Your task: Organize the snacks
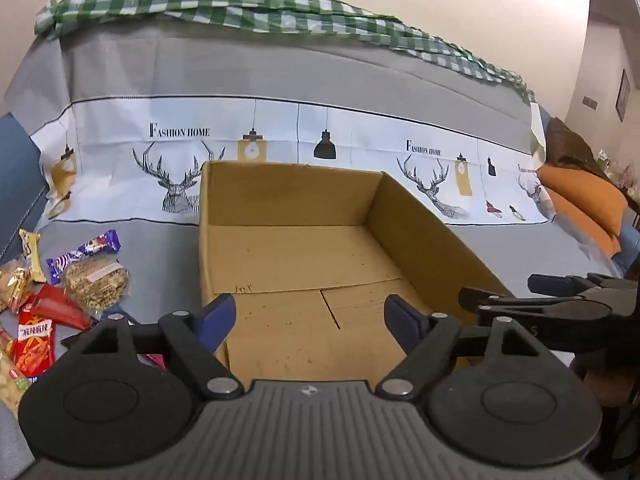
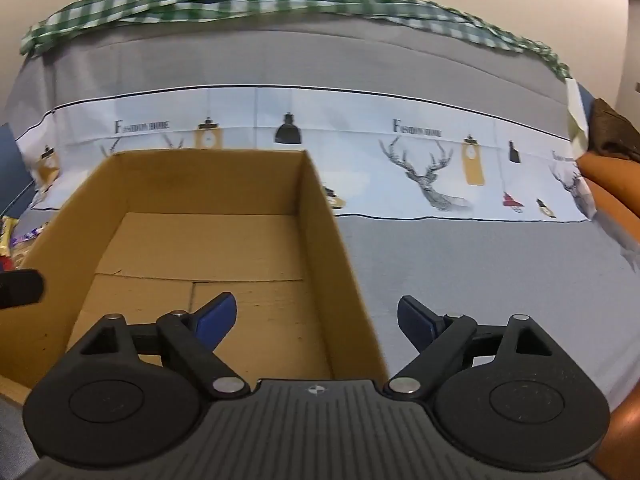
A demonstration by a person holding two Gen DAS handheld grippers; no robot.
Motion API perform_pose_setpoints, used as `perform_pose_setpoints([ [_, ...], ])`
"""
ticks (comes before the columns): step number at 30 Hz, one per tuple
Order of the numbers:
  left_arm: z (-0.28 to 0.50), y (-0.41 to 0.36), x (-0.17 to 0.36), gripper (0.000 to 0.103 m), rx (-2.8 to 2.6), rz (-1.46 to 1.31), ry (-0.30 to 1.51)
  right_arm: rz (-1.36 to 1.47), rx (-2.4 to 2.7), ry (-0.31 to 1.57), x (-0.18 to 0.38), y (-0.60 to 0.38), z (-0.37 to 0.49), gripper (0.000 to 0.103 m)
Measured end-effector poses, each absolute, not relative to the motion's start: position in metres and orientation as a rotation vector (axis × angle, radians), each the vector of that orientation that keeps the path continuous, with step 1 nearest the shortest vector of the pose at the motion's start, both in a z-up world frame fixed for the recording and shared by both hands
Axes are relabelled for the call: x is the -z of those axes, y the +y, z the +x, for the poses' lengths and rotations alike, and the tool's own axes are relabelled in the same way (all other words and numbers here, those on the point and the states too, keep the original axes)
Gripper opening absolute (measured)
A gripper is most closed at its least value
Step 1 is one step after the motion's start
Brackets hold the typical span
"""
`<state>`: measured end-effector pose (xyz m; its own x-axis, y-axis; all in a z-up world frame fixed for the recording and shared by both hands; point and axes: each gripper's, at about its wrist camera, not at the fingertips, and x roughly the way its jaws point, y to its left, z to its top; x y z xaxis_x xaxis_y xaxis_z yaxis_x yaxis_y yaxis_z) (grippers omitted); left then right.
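The snacks lie in a loose heap on the grey sofa cover, just left of the empty cardboard box. They look light, crinkly and slippery, and the clear cracker pack probably crushes easily, so I would pinch each one across its flat middle. My left fingers stand wide over the box, holding nothing. My right fingers stand equally wide, straddling the box's right wall without touching.

Both cams sit on the grippers, tilted down, close to the cardboard box. Left cam looks into the box from its left side; right cam from its right. Shared: box interior, sofa cover.
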<state>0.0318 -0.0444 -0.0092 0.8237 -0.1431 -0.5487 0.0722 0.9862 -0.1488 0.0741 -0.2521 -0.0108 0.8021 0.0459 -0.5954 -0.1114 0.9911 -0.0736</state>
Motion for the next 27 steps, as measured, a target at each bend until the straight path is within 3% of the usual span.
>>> perform_pose_setpoints([
  [27, 0.037, -0.041, 0.014, 0.085, 0.145, -0.149, 0.656, -0.1, -0.104, 0.727, 0.017, -0.231, 0.081, 0.097],
])
